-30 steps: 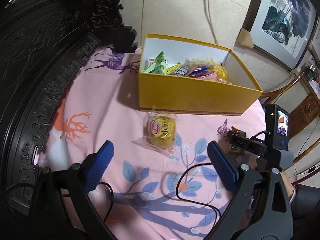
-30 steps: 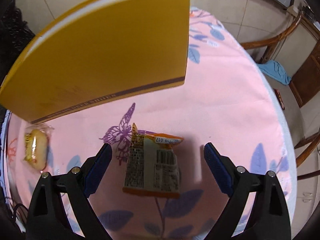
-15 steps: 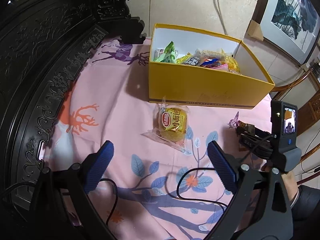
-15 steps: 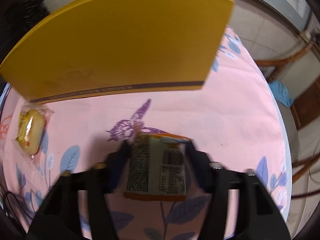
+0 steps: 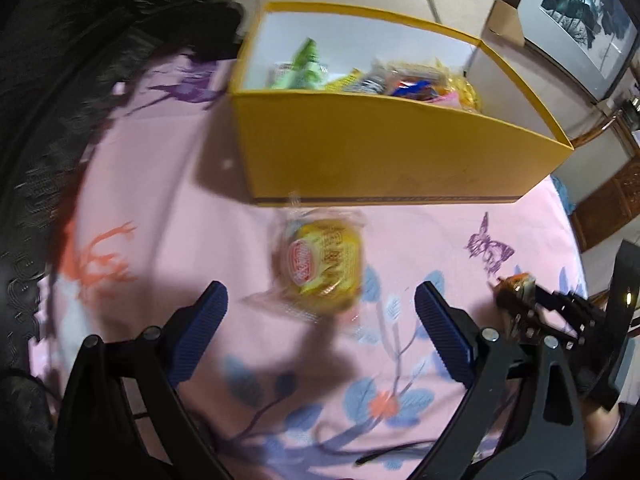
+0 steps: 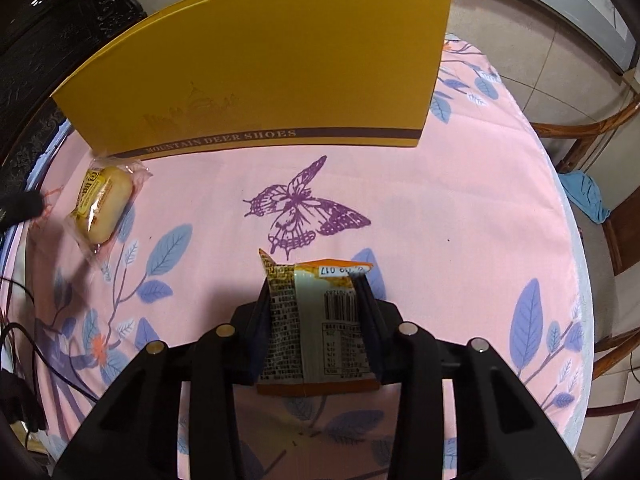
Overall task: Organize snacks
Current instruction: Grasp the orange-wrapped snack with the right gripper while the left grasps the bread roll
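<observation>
The left claw (image 5: 320, 312) hangs spread above a wrapped bun (image 5: 322, 266) beside the yellow box (image 5: 380, 156).

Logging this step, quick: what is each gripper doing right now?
Left gripper: open, holding nothing, above the bun.
Right gripper: jaws just closed, shut on the packet.

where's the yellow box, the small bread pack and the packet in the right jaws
yellow box (image 6: 260, 80), right wrist view, front wall
small bread pack (image 5: 320, 266), left wrist view, wrapper middle
snack packet (image 6: 316, 328), right wrist view, printed back
</observation>
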Demonstrator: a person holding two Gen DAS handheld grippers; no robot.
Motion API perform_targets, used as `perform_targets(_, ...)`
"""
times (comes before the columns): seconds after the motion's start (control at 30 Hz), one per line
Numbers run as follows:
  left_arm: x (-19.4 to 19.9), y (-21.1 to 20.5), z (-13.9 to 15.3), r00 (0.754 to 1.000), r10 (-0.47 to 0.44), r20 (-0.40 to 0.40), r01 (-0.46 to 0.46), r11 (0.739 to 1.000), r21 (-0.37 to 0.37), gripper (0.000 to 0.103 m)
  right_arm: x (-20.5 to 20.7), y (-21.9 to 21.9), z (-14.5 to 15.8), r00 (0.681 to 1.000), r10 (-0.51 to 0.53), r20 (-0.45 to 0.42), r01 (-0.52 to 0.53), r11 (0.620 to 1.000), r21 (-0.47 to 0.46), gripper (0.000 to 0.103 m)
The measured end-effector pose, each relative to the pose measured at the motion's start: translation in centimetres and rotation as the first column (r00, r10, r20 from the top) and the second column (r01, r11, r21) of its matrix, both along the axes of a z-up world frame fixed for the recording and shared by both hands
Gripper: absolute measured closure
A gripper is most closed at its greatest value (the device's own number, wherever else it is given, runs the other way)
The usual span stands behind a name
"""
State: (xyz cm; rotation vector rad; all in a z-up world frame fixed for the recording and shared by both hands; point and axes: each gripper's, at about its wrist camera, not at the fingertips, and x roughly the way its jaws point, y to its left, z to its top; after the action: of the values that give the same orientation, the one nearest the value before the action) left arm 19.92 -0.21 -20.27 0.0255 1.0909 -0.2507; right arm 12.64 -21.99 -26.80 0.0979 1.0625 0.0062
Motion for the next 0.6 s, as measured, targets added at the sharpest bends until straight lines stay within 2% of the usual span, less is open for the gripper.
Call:
perform_targets(0.27, 2.9, -1.6, -3.0, 0.999, -0.017, -0.041, 0.019, 0.999, 0.029, 0.008, -0.4, 0.1, 0.1, 1.000, 0.000, 0.011, 0.000, 1.000, 0.008, 0.063)
perform_targets(0.37, 3.2, -1.3, -3.9, 0.998, -0.006, -0.067, 0.008, 1.000, 0.027, 0.016, -0.3, -0.2, -0.1, 1.000, 0.001, 0.014, -0.001, 1.000, 0.005, 0.062)
perform_targets(0.5, 3.2, -1.1, -5.3, 0.995, -0.005, -0.101, 0.010, 0.999, 0.051, 0.041, -0.3, -0.1, 0.0, 1.000, 0.005, 0.019, -0.005, 1.000, 0.003, 0.062)
perform_targets(0.6, 2.8, -1.3, -5.4, 0.997, -0.014, -0.075, 0.019, 0.997, 0.069, 0.045, -0.4, 0.0, 0.1, 1.000, 0.013, 0.020, -0.013, 1.000, 0.000, 0.062)
